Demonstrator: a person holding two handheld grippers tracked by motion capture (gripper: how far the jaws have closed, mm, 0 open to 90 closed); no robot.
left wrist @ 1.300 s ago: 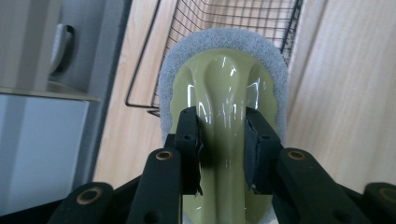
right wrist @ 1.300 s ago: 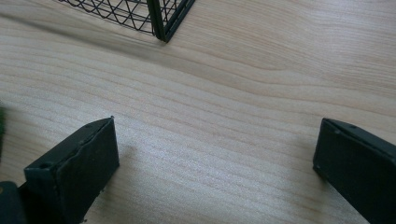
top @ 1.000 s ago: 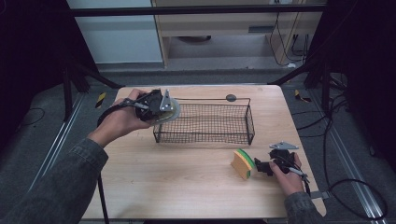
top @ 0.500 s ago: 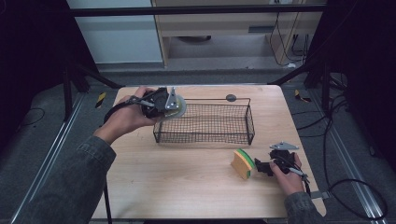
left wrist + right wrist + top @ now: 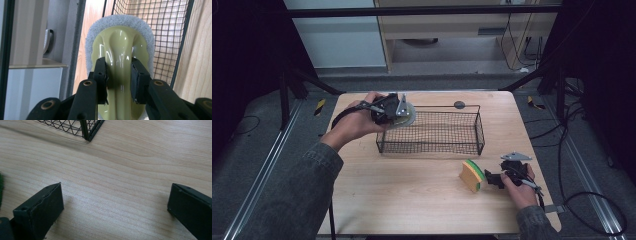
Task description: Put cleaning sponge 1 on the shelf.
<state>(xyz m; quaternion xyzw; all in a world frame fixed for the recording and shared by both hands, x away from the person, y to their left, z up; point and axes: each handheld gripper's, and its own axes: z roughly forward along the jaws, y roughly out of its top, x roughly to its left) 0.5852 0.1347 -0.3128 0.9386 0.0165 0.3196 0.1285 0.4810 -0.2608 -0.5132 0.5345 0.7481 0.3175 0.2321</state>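
Step in hand, as I judge it: left gripper (image 5: 117,77) pinching scrubber (image 5: 119,47) over basket (image 5: 479,131) corner, needing lowering and release; right gripper (image 5: 115,205) spread, idle beside sponge (image 5: 471,175).

L hand-held gripper (image 5: 119,75) jaws clamped, R hand-held gripper (image 5: 115,205) jaws wide

I see my left gripper (image 5: 398,111) over the basket's (image 5: 432,150) left end, clamped on a pale green scrubber (image 5: 408,118) with a white pad. My right gripper (image 5: 493,179) rests low on the table (image 5: 412,200) near its right edge, just beside a sponge (image 5: 472,175) standing on edge. A small dark disc (image 5: 459,105) lies behind the basket.
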